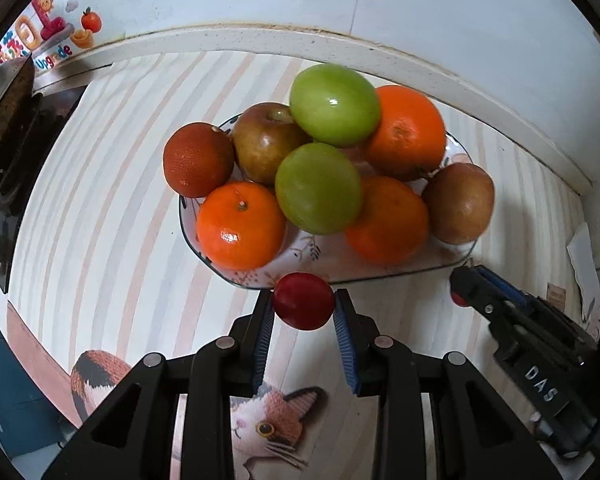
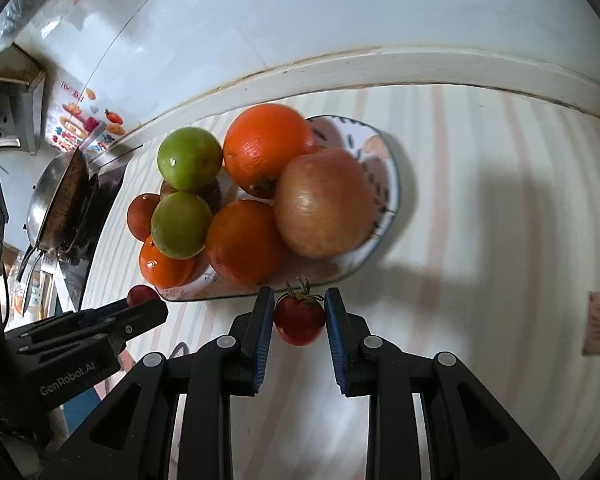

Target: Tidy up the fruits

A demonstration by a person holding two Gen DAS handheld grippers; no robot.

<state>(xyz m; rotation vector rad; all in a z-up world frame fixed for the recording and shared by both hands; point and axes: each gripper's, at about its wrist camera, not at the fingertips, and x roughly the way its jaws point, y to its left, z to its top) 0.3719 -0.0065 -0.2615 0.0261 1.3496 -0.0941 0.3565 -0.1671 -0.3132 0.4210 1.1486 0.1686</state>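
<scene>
Nearest in the left wrist view, the left tool (image 1: 303, 307) is clamped on a small red fruit (image 1: 302, 301), its blue pads (image 1: 265, 334) pressing both sides. Below it lies a striped cloth with a cat picture (image 1: 268, 424) on the counter (image 1: 100, 184). To the right in that view the right tool (image 1: 466, 294) reaches in, a bit of red showing at its tip.

In the right wrist view, the right tool (image 2: 299, 318) is clamped on a small tomato (image 2: 299, 322) whose green stem points toward the plate. The left tool (image 2: 148, 304) comes in from the left of this view with its red fruit at the tip, just beside the plate's edge.

Just beyond both tools sits the plate (image 1: 380, 270), heaped with fruit: three oranges (image 1: 240, 226), two green fruits (image 1: 318, 188) stacked on top, a dark red-brown citrus (image 1: 198, 159) at the left, and two brownish apples (image 1: 266, 142), one at the back and one at the right edge.

Farther off a white ledge (image 1: 300, 40) runs along the wall. At the far left are a pan (image 2: 58, 196) on a stove and a colourful sticker (image 1: 44, 28) on the wall.
</scene>
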